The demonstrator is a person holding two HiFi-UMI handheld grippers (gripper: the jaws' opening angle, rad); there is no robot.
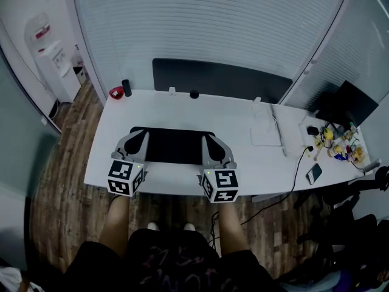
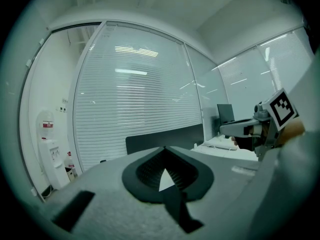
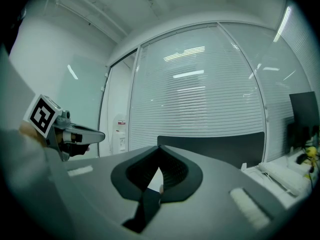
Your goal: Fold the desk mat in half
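**Both grippers shut above the mat's near corners**

Nearest, the person stood at the near edge of the bench with a gripper in each hand. The left gripper and the right gripper pointed level toward the far side, each reaching over a near corner of the desk mat. In both gripper views the jaws were fully together, tips meeting, and nothing showed pinched between them (only a sliver of pale bench showed through the gap behind the tips). Neither gripper view showed the mat itself.

The mat lay dark and rectangular on the bench, a little left of centre and close to the near edge, its long side running left to right. From above I could not tell whether it was one layer or two.

By my judgement, the scene fitted two stages. The mat could have been lying open with closed grippers poised at its corners, or it could have been already doubled over and released. What the next move called for hung on that, so the mat's edge wanted a closer look before any grip.

Farther off, a red object and a dark cylinder sat at the far left corner. A dark panel ran along the far edge.
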